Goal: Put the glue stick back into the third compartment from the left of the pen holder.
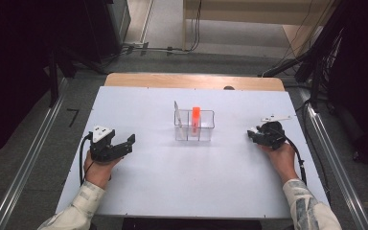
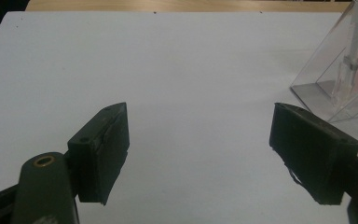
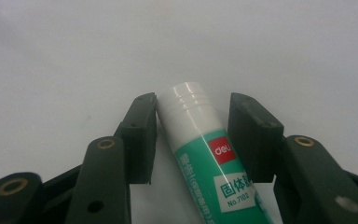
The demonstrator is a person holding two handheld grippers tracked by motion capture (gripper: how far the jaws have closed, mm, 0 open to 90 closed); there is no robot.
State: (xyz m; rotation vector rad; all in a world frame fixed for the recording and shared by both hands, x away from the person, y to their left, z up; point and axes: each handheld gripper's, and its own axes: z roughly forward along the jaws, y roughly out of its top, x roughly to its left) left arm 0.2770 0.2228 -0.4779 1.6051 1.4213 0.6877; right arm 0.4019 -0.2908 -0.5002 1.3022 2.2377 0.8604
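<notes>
Item, nearest in the right gripper view: the right hand-held gripper, jaws standing at a middling width around a glue stick that is lying on the white table; no earlier picture being at hand, only the present stance is entered. The left pad in that frame is touching or all but touching the white cap, while a slim gap is showing at the right pad, so the stick is sitting between the jaws, not yet pinched. Risk entered: the jaws are bearing on the round, smooth cap end instead of the green body, so a squeeze there may be sending the stick rolling or squirting forward toward the top of the frame; an uneven closing, one pad arriving first, would be turning it crooked. Item, lower left of the high view: the left hand-held gripper, jaws standing wide and holding nothing, idling on the table with bare white surface between its pads in its own view. Item, centre of the high view, farther off: a clear divided holder carrying an orange marker and a pale upright stick. Risk entered: the holder is looking light and narrow-celled, so a tilted glue stick, carried by its cap, may be catching the rim and tipping or shoving it, the left hand-held gripper being too distant to steady it.
</notes>
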